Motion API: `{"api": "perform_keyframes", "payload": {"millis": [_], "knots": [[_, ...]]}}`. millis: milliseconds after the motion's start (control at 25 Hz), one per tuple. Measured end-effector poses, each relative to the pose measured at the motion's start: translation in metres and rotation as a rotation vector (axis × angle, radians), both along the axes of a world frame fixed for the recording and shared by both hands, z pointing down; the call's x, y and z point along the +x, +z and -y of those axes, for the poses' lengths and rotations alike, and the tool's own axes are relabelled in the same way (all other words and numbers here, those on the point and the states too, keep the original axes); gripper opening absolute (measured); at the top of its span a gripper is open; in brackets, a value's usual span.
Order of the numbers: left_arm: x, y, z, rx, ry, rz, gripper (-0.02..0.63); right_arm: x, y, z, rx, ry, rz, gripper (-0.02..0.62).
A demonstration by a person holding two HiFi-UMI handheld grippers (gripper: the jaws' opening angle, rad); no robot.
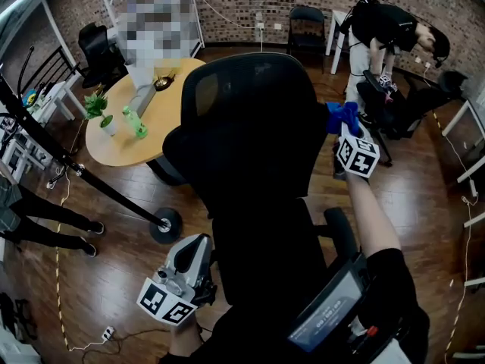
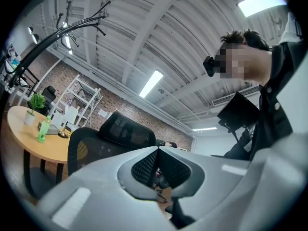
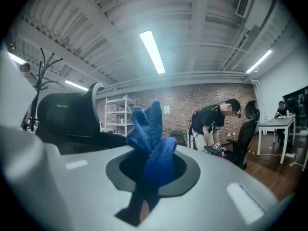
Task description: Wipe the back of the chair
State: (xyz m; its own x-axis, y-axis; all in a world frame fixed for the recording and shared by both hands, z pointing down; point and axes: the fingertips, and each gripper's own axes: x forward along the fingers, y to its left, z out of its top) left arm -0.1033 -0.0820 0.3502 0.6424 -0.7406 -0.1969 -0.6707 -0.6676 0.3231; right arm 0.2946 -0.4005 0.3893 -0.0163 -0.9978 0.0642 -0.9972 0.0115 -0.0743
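Observation:
A black mesh office chair (image 1: pixel 250 127) with a headrest fills the middle of the head view, its back turned toward me. My right gripper (image 1: pixel 342 125) is at the right edge of the chair back, shut on a blue cloth (image 1: pixel 341 114) that bunches out above its jaws. In the right gripper view the blue cloth (image 3: pixel 151 138) sticks up from the right gripper (image 3: pixel 144 196), with the chair (image 3: pixel 67 114) dark at the left. My left gripper (image 1: pixel 198 243) hangs low by the seat's left side, jaws together, holding nothing. The left gripper (image 2: pixel 161 177) looks up at the chair (image 2: pixel 115 129).
A round wooden table (image 1: pixel 121 139) with a potted plant (image 1: pixel 98 108) and a green bottle (image 1: pixel 135 123) stands left of the chair. A stand's black base (image 1: pixel 165 224) sits on the floor nearby. A person (image 1: pixel 386 29) bends over another chair at the back right.

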Motion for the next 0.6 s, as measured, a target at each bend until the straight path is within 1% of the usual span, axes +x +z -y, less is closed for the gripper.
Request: {"api": "perform_keyframes", "payload": {"millis": [120,200,360,520,600], "knots": [[-0.006,-0.003,-0.004,-0.005,-0.012,0.003,0.003,-0.031,0.014,0.012,-0.062,-0.071,-0.004,0.052],[-0.014,-0.004,-0.007,-0.010,-0.028,0.005,0.003,-0.050,0.019,0.019,-0.078,-0.100,0.008,0.052],[-0.032,0.003,-0.012,-0.023,-0.063,0.009,0.003,-0.075,0.024,0.021,-0.047,-0.117,0.028,0.052],[-0.050,0.010,-0.016,-0.036,-0.092,0.010,0.003,-0.124,0.034,0.020,-0.041,-0.198,-0.018,0.052],[-0.059,0.011,-0.020,-0.040,-0.107,0.009,0.003,-0.148,0.033,0.019,-0.034,-0.221,-0.019,0.052]]}}
